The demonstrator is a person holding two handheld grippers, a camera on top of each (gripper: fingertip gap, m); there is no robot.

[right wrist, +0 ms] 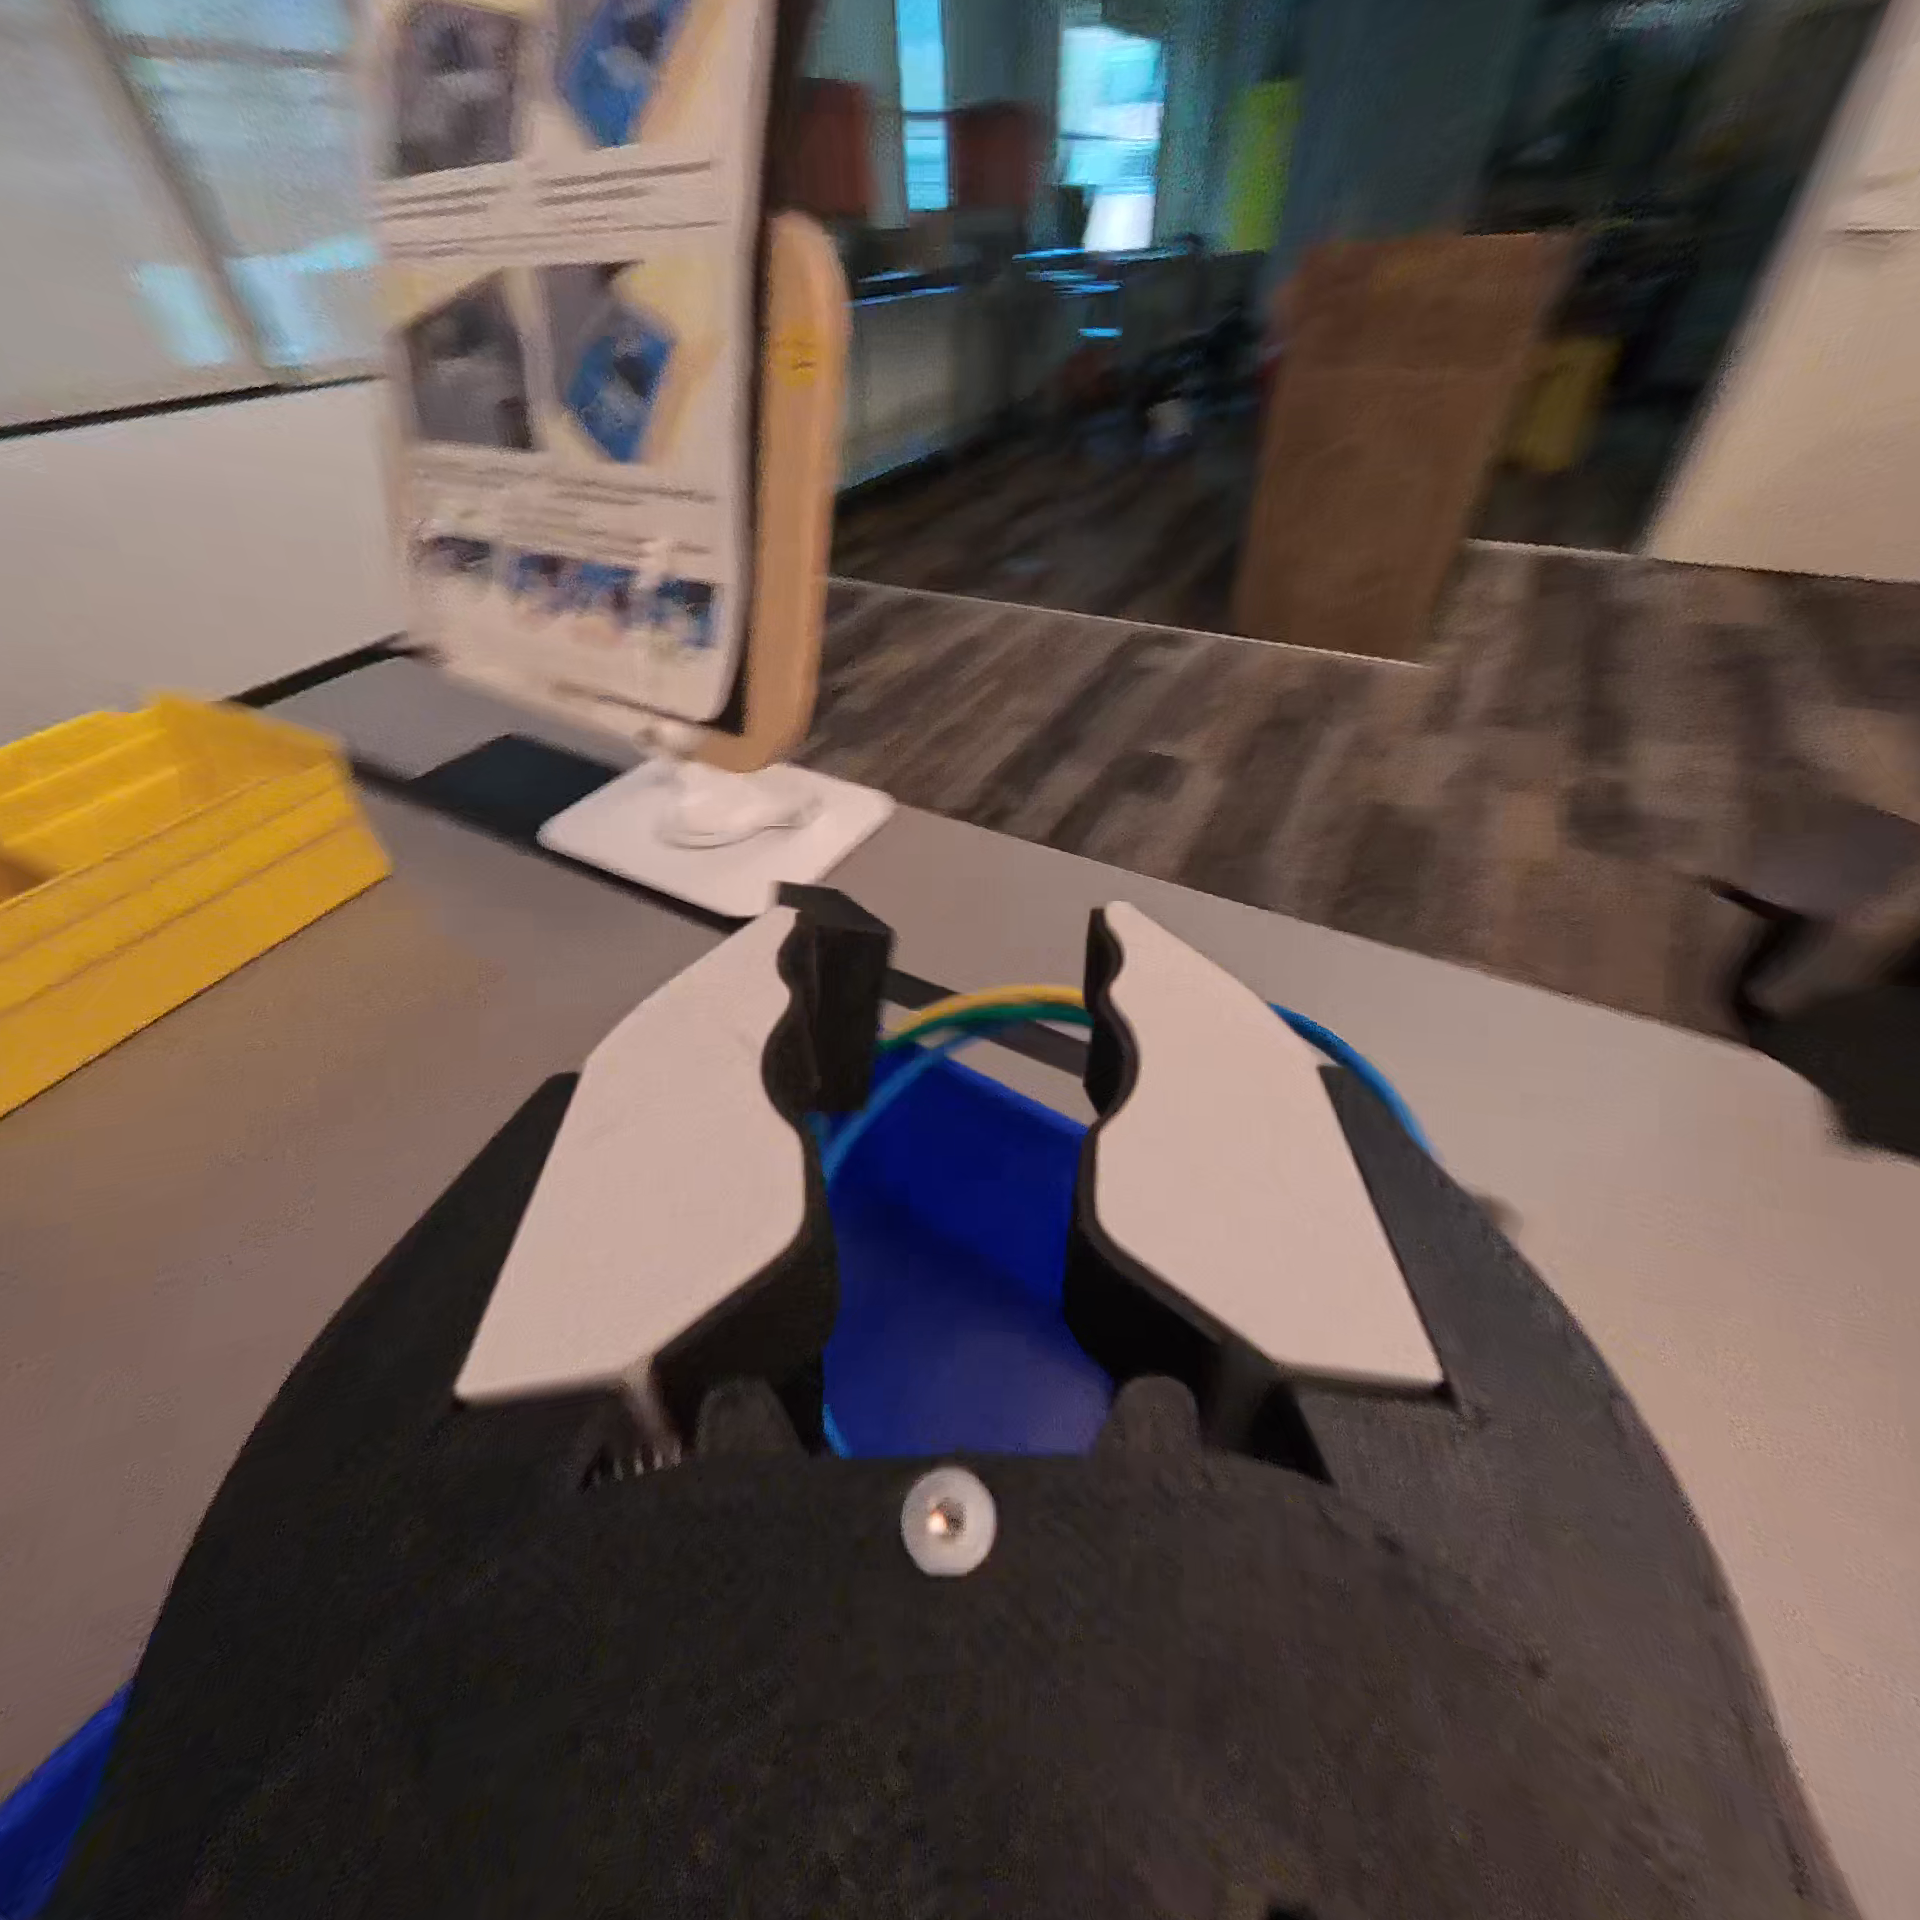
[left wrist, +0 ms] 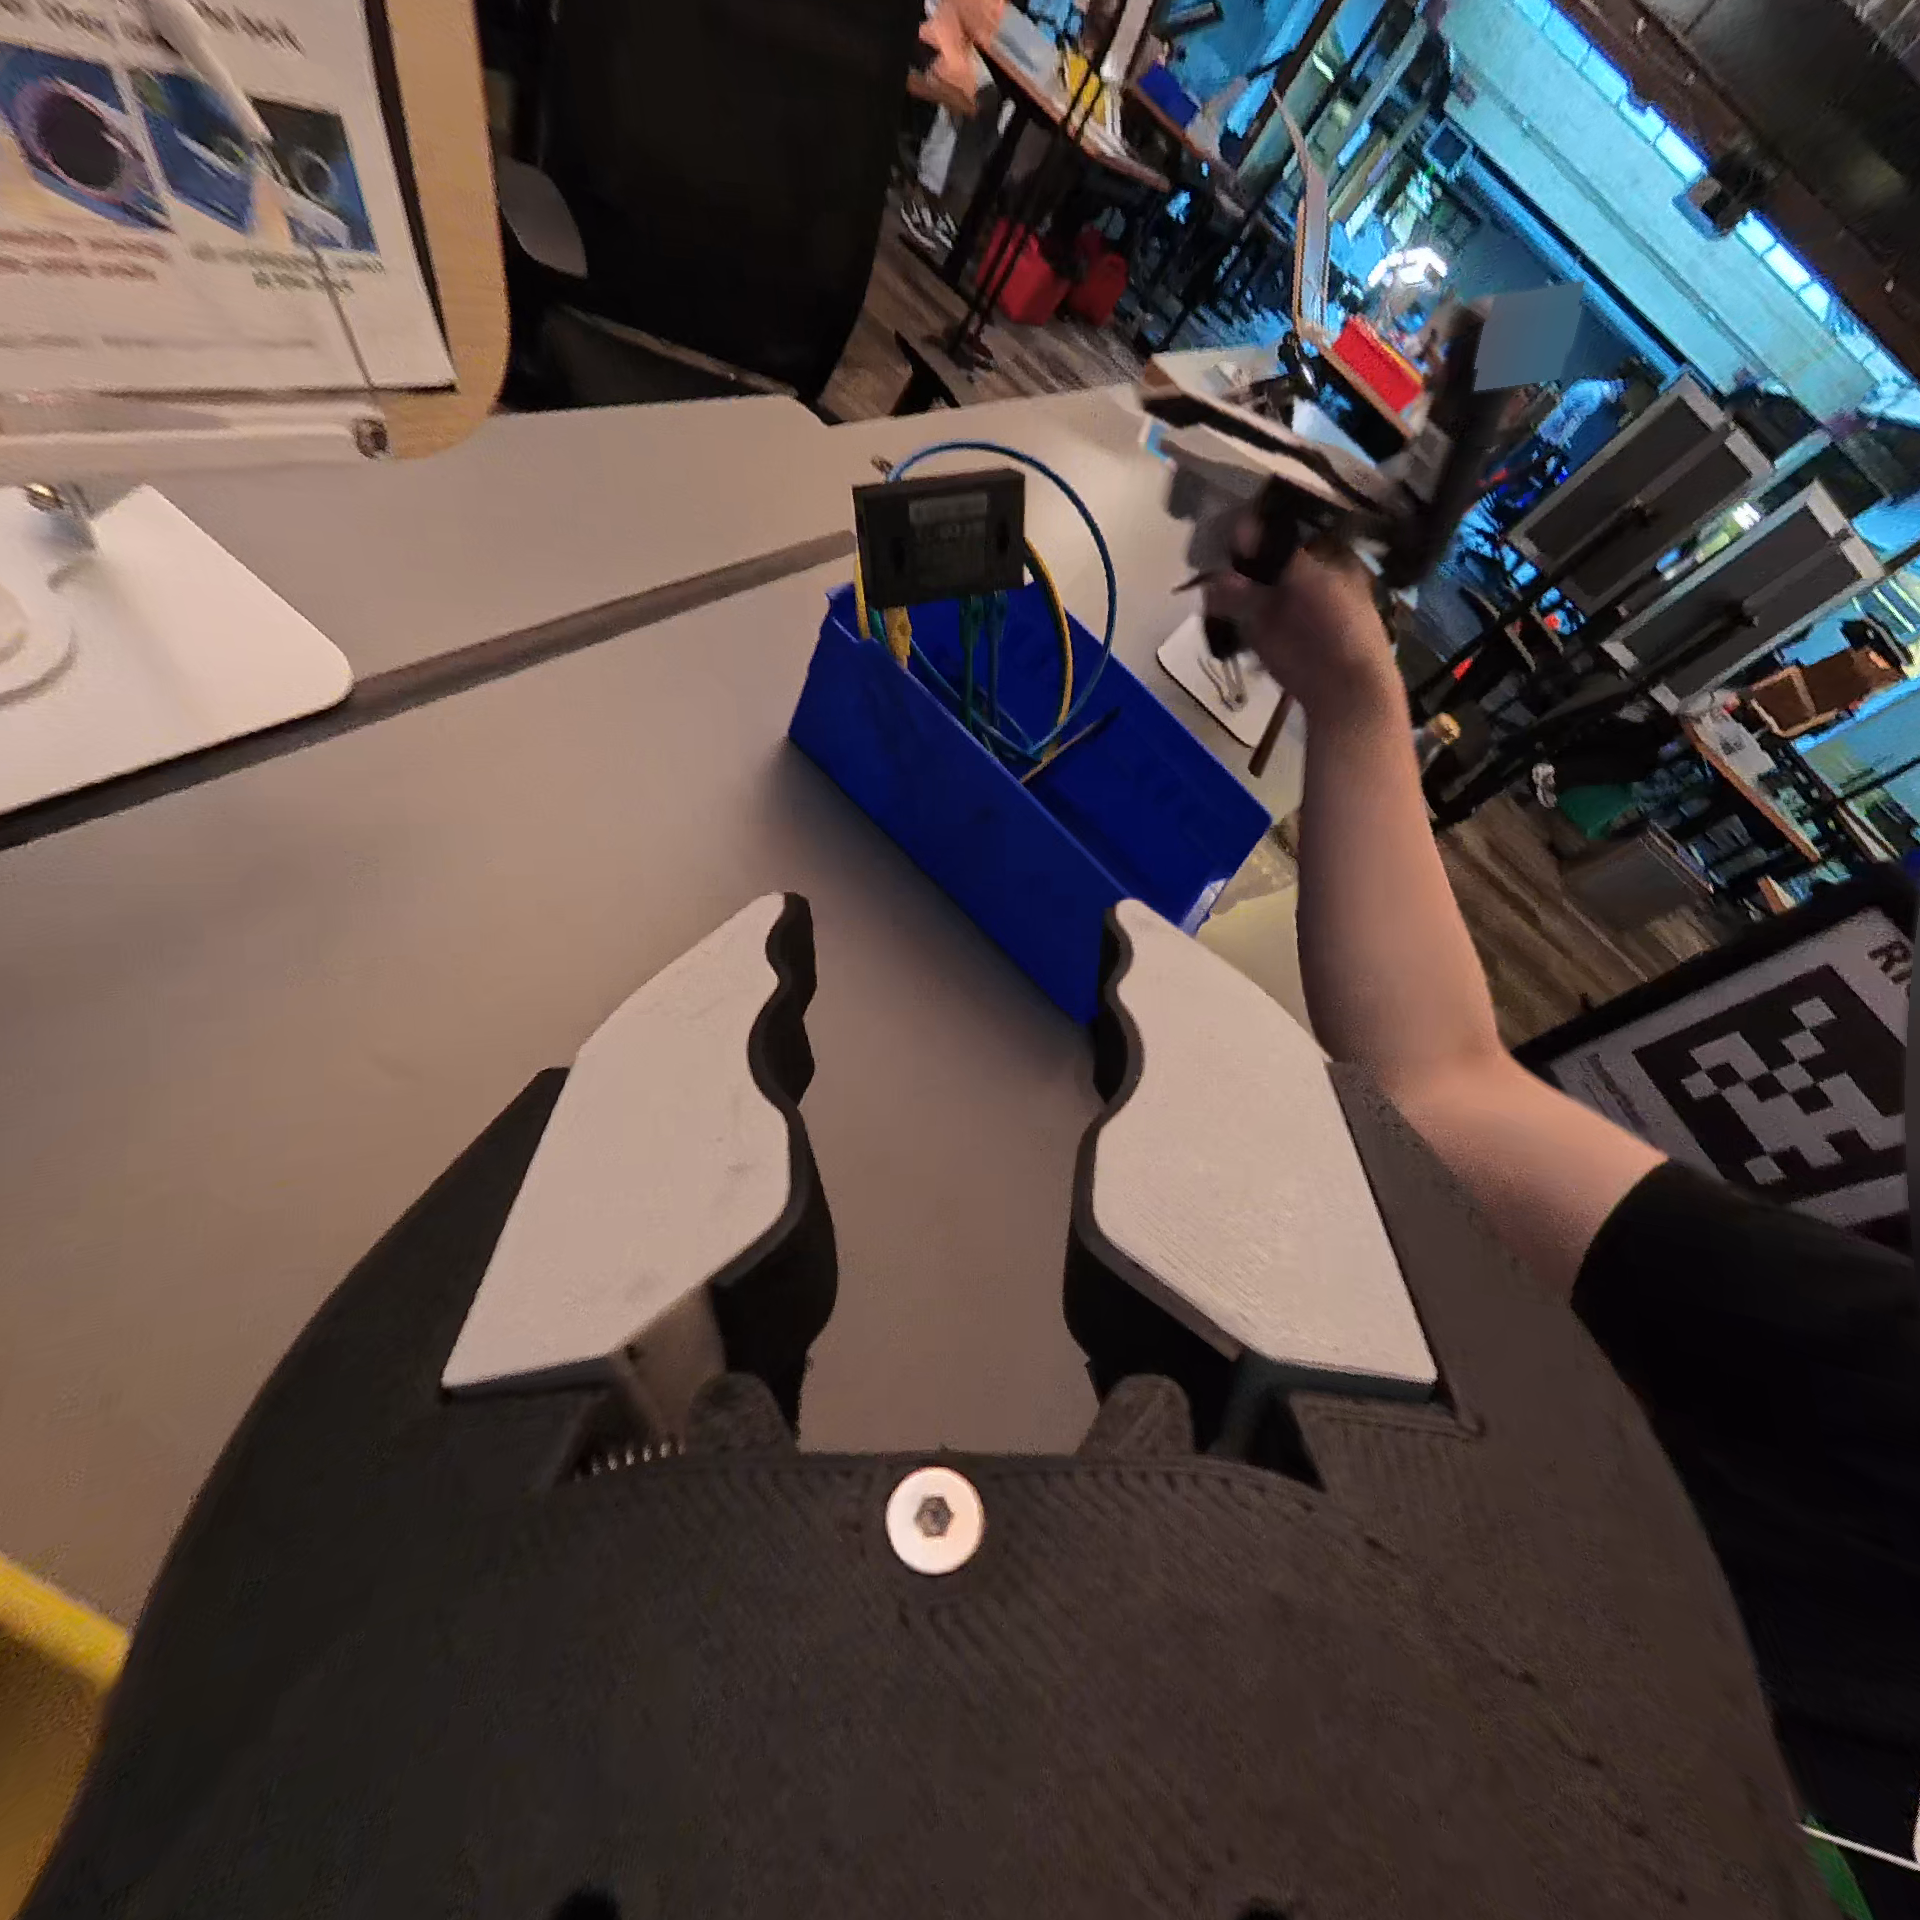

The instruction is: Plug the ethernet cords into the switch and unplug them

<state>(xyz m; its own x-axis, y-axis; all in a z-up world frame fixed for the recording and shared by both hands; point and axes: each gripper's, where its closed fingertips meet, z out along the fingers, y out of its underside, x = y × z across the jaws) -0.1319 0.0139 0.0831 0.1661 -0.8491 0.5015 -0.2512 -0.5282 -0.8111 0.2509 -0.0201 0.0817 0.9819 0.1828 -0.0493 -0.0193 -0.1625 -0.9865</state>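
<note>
A black switch (left wrist: 940, 535) stands upright at the far end of a blue bin (left wrist: 966, 821) on the grey table. Yellow, green and blue ethernet cords (left wrist: 1055, 623) hang from its lower edge and loop into the bin. My left gripper (left wrist: 956, 925) is open and empty, low over the table in front of the bin. My right gripper (right wrist: 948, 925) is open above the blue bin (right wrist: 935, 1299). The switch (right wrist: 836, 997) shows edge-on just inside its left finger; I cannot tell if they touch. The cords (right wrist: 987, 1003) cross between the fingers. The right gripper (left wrist: 1257, 457) shows blurred to the right of the switch.
A poster on a white stand (left wrist: 156, 644) is at the left; it also shows in the right wrist view (right wrist: 717, 831). Stacked yellow bins (right wrist: 156, 831) sit at the left. A person's forearm (left wrist: 1371, 883) reaches past the bin's right side. A black-and-white marker board (left wrist: 1787, 1101) is at the right. Left tips to right tips: about 40 cm.
</note>
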